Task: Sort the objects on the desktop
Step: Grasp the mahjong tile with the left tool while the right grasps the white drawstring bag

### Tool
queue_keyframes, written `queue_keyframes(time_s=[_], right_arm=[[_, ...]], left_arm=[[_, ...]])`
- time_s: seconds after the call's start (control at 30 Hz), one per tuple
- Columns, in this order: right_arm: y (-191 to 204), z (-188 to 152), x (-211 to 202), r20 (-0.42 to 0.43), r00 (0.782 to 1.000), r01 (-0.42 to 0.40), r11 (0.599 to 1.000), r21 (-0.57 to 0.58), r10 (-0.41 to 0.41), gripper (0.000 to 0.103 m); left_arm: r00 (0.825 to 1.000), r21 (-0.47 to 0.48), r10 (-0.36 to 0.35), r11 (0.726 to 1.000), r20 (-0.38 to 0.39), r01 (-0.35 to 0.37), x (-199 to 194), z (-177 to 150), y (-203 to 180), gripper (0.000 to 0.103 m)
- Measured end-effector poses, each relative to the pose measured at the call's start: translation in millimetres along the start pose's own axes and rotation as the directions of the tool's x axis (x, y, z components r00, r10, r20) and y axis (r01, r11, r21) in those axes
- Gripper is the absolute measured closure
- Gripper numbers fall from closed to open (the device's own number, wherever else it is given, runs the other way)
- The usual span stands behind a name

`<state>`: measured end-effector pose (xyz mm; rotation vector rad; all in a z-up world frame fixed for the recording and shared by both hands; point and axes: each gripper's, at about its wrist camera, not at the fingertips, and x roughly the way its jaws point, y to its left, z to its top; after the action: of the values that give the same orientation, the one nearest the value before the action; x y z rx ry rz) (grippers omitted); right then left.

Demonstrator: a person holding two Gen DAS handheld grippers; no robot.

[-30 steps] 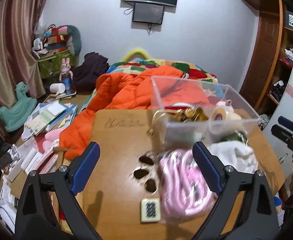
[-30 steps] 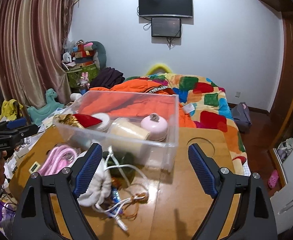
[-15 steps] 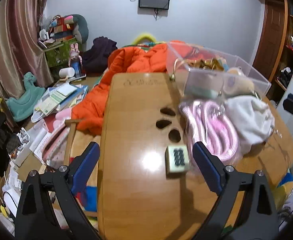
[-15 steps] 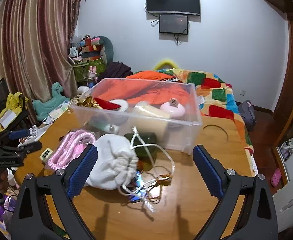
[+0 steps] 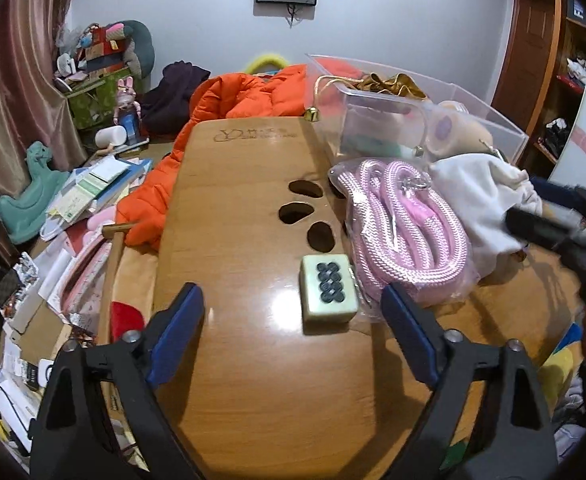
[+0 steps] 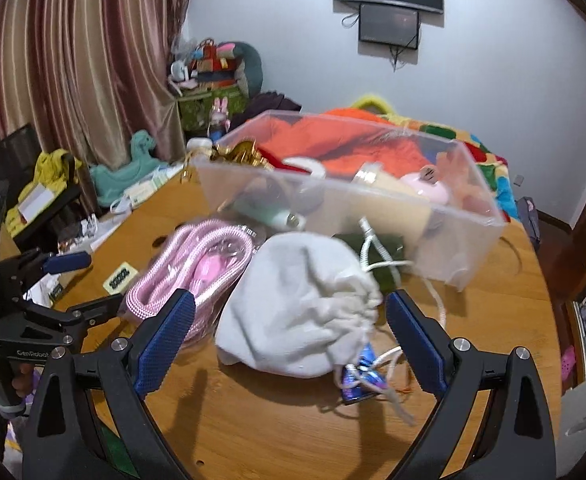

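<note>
We see the cream mahjong tile with dark circles [image 5: 328,289] lying flat mid-desk, touching the bagged pink coiled rope [image 5: 407,220]. Our left gripper [image 5: 293,320] hovers before it, fingers spread; our right gripper [image 6: 291,334], likewise spread, flanks the white drawstring pouch [image 6: 297,308] on the wooden desk [image 5: 253,380].

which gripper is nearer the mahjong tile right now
Left. The left gripper is open with the mahjong tile just ahead between its fingers; the right gripper frames the white pouch, beyond the pink rope.
</note>
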<state>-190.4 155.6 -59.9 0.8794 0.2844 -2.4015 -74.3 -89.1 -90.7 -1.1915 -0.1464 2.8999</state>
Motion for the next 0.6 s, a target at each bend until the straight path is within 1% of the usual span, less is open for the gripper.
queue_keyframes(time_s=[0.07, 0.1, 0.13, 0.17, 0.23, 0.33, 0.4, 0.47, 0.5, 0.53, 0.57, 0.6], right_arm=[[3.2, -1.6, 7.8, -0.010, 1.000, 0.029, 0.999, -0.013, -0.029, 0.008], [4.9, -2.5, 11.2, -0.016, 0.999, 0.043, 0.999, -0.024, -0.044, 0.006], [6.0, -3.3, 14.9, -0.021, 0.998, 0.054, 0.998, -0.033, -0.055, 0.006], [6.6, -4.3, 18.5, -0.028, 0.998, 0.064, 0.997, -0.039, -0.065, 0.006], [7.7, -6.3, 23.6, -0.036, 0.996, 0.080, 0.996, -0.050, -0.082, 0.006], [6.0, -10.4, 30.6, -0.053, 0.994, 0.096, 0.993, -0.067, -0.100, 0.006], [2.8, -12.2, 34.8, -0.086, 0.993, 0.075, 0.996, -0.054, -0.080, 0.010], [-3.0, -12.2, 32.2, -0.089, 0.995, 0.039, 0.999, -0.018, -0.040, 0.015], [-5.8, -11.7, 30.7, -0.085, 0.996, 0.028, 1.000, -0.003, -0.028, 0.018], [-8.3, -11.5, 29.4, -0.083, 0.996, 0.015, 1.000, 0.008, -0.014, 0.019], [-10.0, -11.6, 27.6, -0.077, 0.997, 0.003, 1.000, 0.013, -0.002, 0.023], [-10.3, -11.4, 26.6, -0.078, 0.997, -0.006, 1.000, 0.013, 0.007, 0.029]], left_arm=[[1.000, -0.009, -0.009, 1.000, -0.003, 0.009, 1.6, 2.4, 0.0, 0.026], [1.000, -0.011, -0.010, 1.000, -0.002, 0.010, 1.8, 3.0, -0.2, 0.031], [1.000, -0.011, -0.009, 1.000, -0.002, 0.009, 2.2, 3.6, -0.7, 0.038], [1.000, -0.006, -0.005, 1.000, -0.004, 0.005, 2.5, 4.0, -1.4, 0.040], [1.000, 0.001, -0.002, 1.000, -0.002, 0.002, 1.1, 4.3, -2.2, 0.049], [1.000, 0.017, 0.019, 1.000, 0.000, -0.019, 0.7, 2.6, -3.7, 0.054], [0.999, 0.028, 0.033, 0.999, 0.005, -0.033, 0.6, 1.1, -4.7, 0.056], [0.999, 0.030, 0.044, 0.999, 0.010, -0.044, 0.9, 0.8, -5.7, 0.059], [0.999, 0.030, 0.047, 0.998, 0.013, -0.047, 1.3, 1.2, -6.5, 0.062], [0.999, 0.030, 0.050, 0.998, 0.016, -0.050, 1.6, 1.3, -7.0, 0.068], [0.998, 0.030, 0.053, 0.998, 0.018, -0.053, 2.3, 1.7, -7.9, 0.072], [0.998, 0.033, 0.057, 0.998, 0.020, -0.057, 3.1, 2.6, -9.3, 0.077]])
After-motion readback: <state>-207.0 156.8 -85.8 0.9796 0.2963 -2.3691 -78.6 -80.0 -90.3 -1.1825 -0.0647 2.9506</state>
